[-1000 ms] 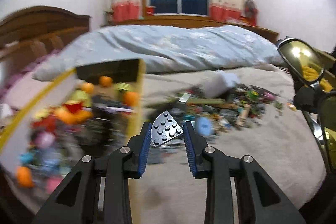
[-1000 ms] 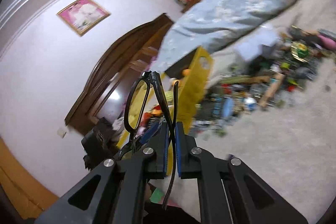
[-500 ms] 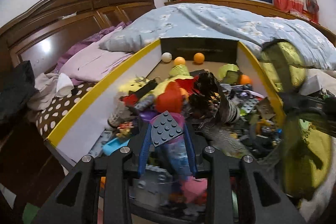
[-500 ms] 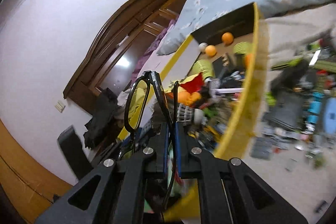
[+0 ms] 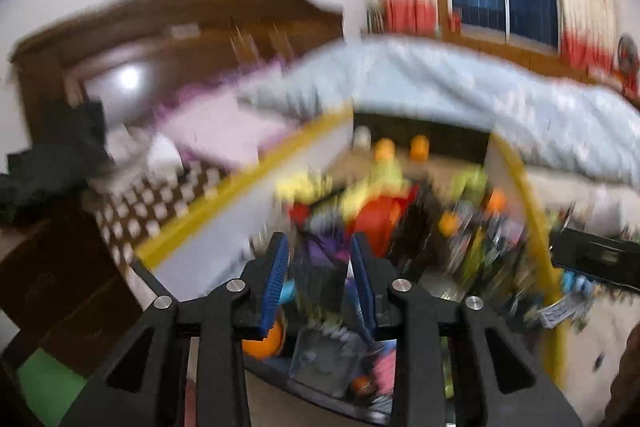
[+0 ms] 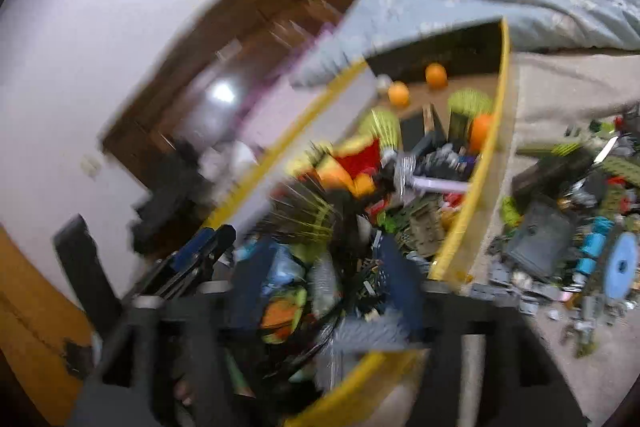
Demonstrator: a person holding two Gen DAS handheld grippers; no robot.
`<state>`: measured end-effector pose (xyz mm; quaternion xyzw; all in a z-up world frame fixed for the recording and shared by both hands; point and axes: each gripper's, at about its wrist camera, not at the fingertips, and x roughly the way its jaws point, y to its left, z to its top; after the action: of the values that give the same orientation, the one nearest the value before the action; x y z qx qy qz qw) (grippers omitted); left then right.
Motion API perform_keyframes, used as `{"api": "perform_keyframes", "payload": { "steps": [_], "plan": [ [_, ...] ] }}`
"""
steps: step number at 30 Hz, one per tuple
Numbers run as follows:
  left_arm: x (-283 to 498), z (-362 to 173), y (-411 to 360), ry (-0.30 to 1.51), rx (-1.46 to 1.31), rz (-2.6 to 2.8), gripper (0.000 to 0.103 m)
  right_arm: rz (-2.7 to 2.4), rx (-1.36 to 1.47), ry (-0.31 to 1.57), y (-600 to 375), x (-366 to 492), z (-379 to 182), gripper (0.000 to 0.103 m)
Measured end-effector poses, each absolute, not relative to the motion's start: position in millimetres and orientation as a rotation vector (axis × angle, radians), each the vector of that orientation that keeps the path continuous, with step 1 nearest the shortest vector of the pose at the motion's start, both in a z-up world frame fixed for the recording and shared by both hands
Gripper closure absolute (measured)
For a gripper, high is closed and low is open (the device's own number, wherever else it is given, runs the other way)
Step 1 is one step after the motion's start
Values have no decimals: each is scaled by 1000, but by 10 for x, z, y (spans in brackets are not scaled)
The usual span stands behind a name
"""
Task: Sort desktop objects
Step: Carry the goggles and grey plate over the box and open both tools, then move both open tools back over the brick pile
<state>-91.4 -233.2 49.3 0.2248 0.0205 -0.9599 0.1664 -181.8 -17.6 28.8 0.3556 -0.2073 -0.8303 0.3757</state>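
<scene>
Right wrist view shows the right gripper [image 6: 320, 291] over the yellow-rimmed box [image 6: 494, 131], jaws just sprung wide and empty, while the left gripper [image 5: 320, 279], jaws also parting empty, hangs above the same toy heap.

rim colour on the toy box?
Yellow rim on the toy box, clearest in the right wrist view.
</scene>
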Motion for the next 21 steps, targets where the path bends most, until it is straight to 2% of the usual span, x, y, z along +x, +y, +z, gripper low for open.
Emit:
{"api": "perform_keyframes", "payload": {
  "steps": [1, 3, 4, 6, 8, 9, 13, 17, 19, 20, 21],
  "plan": [
    [-848, 581, -2272, 59, 581, -2758, 60, -2162, 842, -555, 50, -1716, 353, 24],
    [-553, 786, -1982, 59, 361, -2886, 52, -2259, 745, -520, 453, -1500, 421, 24],
    [-431, 835, -1846, 52, 268, -2951, 44, -2323, 718, -452, 643, -1372, 409, 24],
    [-249, 817, -1567, 29, 129, -3117, 35, -2414, 733, -230, 875, -1143, 289, 25],
    [-211, 659, -1200, -51, 224, -3328, 35, -2454, 802, 26, 1042, -950, 13, 34],
    [-230, 556, -1034, -85, 325, -3377, 35, -2459, 835, 76, 1100, -899, -113, 37],
    [-389, 163, -651, -160, 656, -3428, 35, -2384, 955, 92, 1173, -883, -476, 38],
    [-603, -110, -637, -164, 825, -3365, 36, -2338, 940, 337, 834, -901, -558, 39],
    [-725, -251, -607, -187, 882, -3330, 46, -2340, 1000, 393, 721, -931, -655, 71],
    [-804, -342, -602, -199, 930, -3305, 47, -2350, 1003, 378, 733, -952, -672, 75],
    [-846, -400, -589, -197, 962, -3292, 49, -2354, 998, 351, 769, -956, -662, 86]
  ]
}}
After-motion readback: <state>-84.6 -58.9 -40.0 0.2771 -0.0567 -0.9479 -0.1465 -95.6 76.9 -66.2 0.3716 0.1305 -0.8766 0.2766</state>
